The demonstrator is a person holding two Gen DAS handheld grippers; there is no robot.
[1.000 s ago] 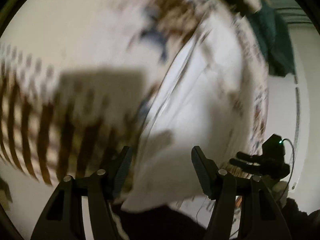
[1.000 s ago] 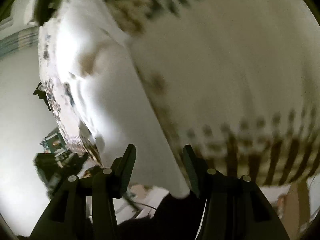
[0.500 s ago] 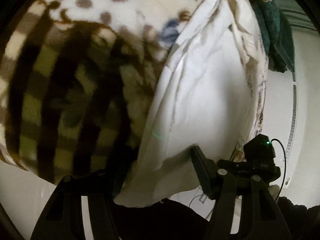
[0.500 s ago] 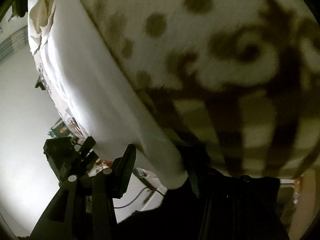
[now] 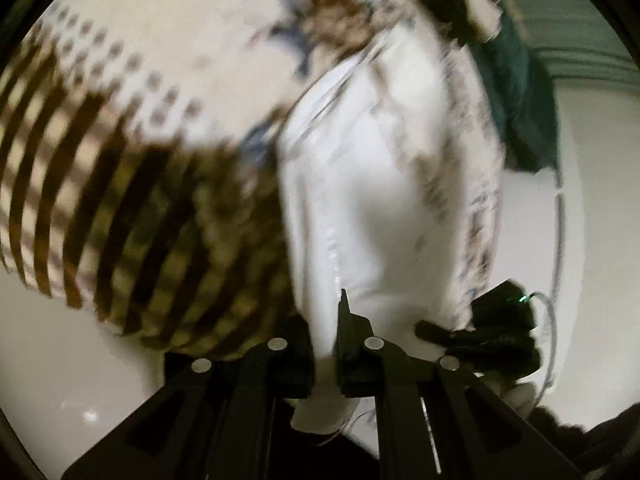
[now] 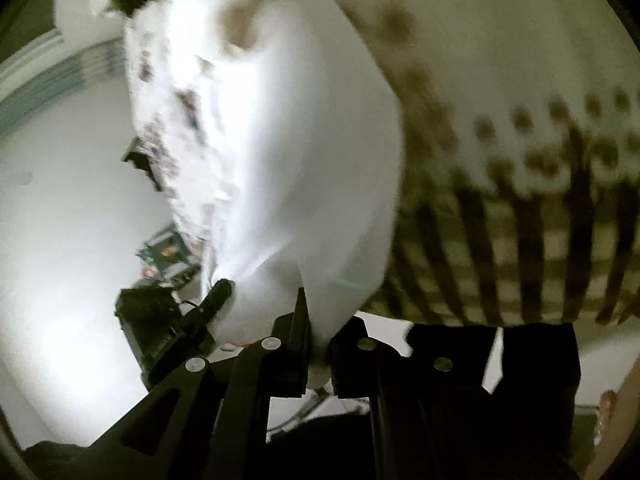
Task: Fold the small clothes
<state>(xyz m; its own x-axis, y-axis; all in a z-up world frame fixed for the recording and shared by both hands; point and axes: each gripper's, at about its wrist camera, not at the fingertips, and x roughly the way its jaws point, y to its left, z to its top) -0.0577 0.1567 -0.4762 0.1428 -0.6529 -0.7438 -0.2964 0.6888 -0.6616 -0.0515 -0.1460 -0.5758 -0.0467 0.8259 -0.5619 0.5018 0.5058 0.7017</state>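
Both jaws are almost closed, and each pair pinches a thin edge of the same white cloth. On my left gripper [image 5: 324,344] the cloth [image 5: 380,208] comes down between the two fingers and a small end of it hangs out below them. On my right gripper [image 6: 318,344] the cloth [image 6: 304,160] is caught in the same way, bunched to a narrow neck at the jaws.

From the jaws the white cloth spreads away over a patterned blanket [image 5: 132,184] with brown stripes, checks and dots, which fills much of both views. I cannot tell if the cloth rests on the blanket or is lifted off it, because both pictures are blurred. In each view I see the other gripper close beside the cloth: the right one [image 5: 492,332] low in the left view, the left one [image 6: 176,320] low in the right view. A dark green item [image 5: 528,104] lies far beyond the cloth.

I judge that I am at the start of a fold, with two corners of one edge taken. For the next move both hands must travel together, keep the edge tight between them, and carry it over to meet the opposite edge without letting the thin fabric slip out.
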